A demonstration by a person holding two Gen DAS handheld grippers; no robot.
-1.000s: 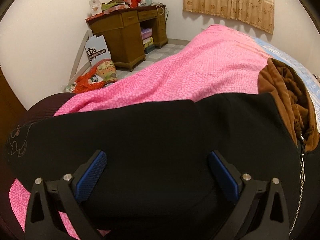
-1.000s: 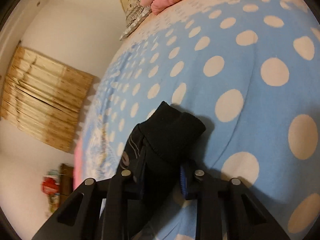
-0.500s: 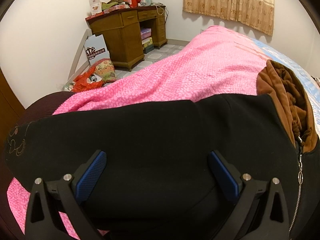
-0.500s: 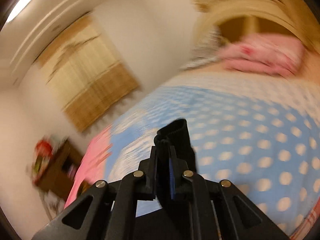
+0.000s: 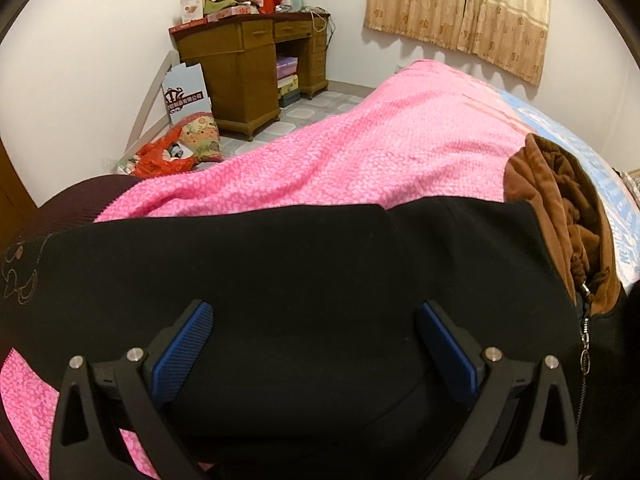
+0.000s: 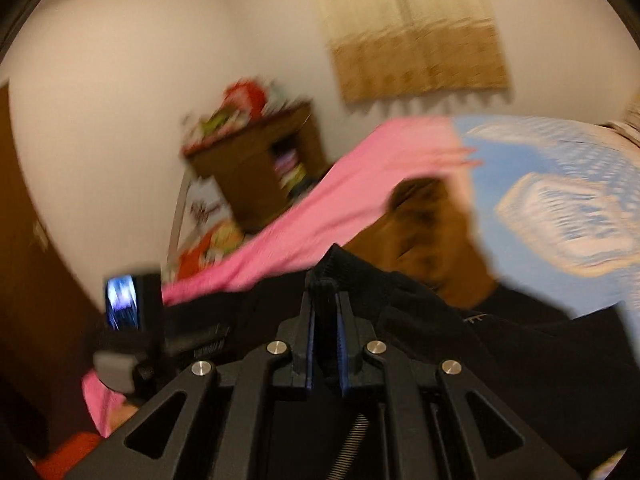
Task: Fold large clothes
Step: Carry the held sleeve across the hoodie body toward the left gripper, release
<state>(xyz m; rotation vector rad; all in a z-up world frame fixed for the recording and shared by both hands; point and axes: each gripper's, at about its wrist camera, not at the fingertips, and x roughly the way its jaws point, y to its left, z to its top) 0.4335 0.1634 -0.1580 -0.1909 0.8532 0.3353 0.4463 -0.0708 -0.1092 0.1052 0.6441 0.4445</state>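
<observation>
The left gripper (image 5: 316,344) hangs tilted downward over the black hooded jacket (image 5: 280,264), jaws spread wide, pads clear of the cloth. The right gripper (image 6: 325,320) is clamped on a fold of that jacket's cuff.

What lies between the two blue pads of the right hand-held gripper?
In the right wrist view, a ribbed black cuff of the black jacket sits clamped between the pads of the right hand-held gripper.
</observation>
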